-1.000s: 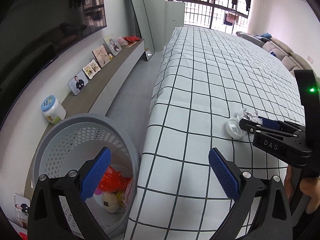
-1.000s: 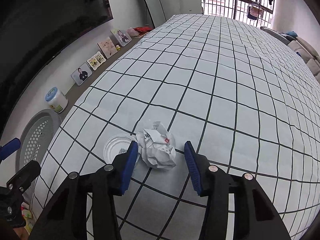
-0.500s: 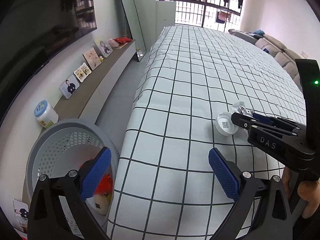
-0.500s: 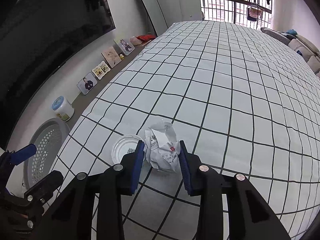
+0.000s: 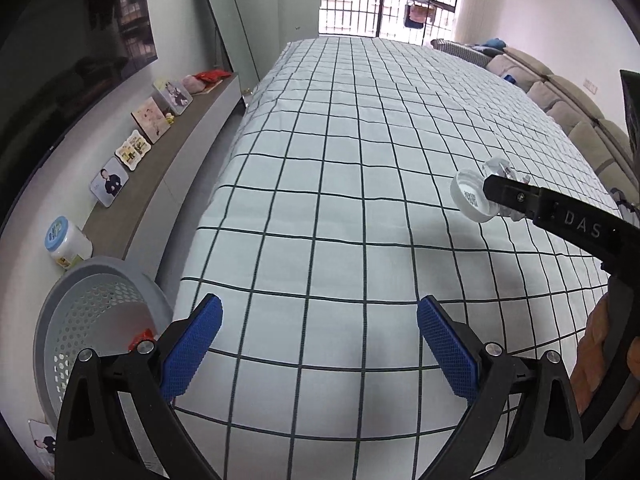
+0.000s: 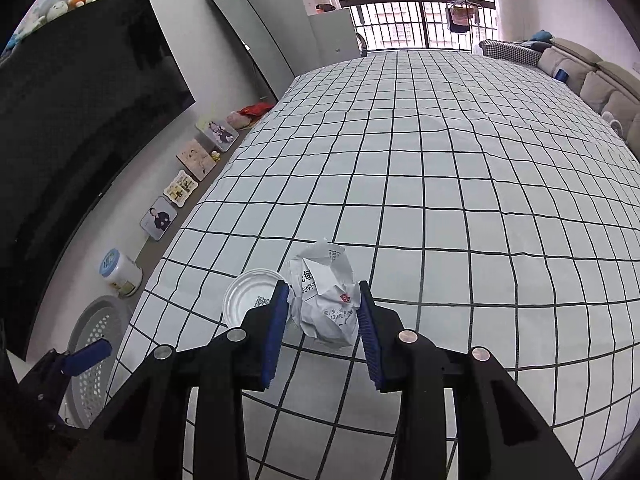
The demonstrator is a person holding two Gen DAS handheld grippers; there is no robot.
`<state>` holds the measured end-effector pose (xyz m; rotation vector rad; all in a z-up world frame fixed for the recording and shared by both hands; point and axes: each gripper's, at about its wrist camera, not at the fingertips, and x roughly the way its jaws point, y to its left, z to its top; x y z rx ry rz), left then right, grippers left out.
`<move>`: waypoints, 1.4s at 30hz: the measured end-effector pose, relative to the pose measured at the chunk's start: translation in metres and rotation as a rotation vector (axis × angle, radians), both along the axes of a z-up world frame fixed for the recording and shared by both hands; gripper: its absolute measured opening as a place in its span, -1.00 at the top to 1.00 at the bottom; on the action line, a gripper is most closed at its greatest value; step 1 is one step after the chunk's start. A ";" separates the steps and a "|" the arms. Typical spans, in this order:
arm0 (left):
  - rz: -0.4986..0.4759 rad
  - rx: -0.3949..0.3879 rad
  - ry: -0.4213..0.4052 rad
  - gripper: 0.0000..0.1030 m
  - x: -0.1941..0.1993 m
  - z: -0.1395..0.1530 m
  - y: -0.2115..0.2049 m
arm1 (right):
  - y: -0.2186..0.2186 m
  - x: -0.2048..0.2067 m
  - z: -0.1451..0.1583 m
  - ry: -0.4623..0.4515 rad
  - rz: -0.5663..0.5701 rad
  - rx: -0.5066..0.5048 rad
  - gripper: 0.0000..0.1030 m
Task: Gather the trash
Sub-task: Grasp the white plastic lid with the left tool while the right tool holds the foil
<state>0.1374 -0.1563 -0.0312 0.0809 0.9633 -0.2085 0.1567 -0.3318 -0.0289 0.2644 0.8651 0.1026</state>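
The grey perforated laundry basket (image 5: 96, 320) on the floor by the bed (image 5: 380, 160) looks like the bin, so the carry should swing wide left and clear its rim before letting go. The right gripper (image 6: 323, 318) has just closed its jaws on the crumpled paper ball (image 6: 326, 296), the round white lid (image 6: 250, 296) sitting alongside. The left gripper (image 5: 320, 344) hangs wide open, empty, over the checked sheet.

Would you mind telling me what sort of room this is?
Most likely a home bedroom: a large bed with a checked sheet, framed photos on a low shelf, and laundry hanging outside the barred window.
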 end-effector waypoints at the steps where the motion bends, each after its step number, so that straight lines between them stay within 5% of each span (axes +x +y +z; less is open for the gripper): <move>1: -0.001 0.004 0.001 -0.87 0.001 -0.001 -0.002 | -0.001 0.000 0.000 0.007 0.010 0.005 0.35; 16: 0.076 0.040 -0.013 -0.87 -0.015 -0.005 0.022 | 0.062 -0.001 -0.031 0.115 0.215 -0.052 0.34; 20: 0.088 0.036 -0.011 -0.87 -0.014 -0.007 0.027 | 0.069 0.000 -0.035 0.129 0.230 -0.073 0.30; 24: 0.100 0.025 -0.007 -0.87 -0.014 -0.009 0.031 | 0.062 0.000 -0.031 0.111 0.207 -0.068 -0.03; 33: 0.099 0.011 0.007 -0.87 -0.010 -0.016 0.033 | 0.049 0.004 -0.030 0.100 0.166 -0.044 -0.02; 42: 0.089 0.008 0.019 -0.87 -0.007 -0.023 0.031 | 0.065 0.004 -0.036 0.109 0.227 -0.056 0.39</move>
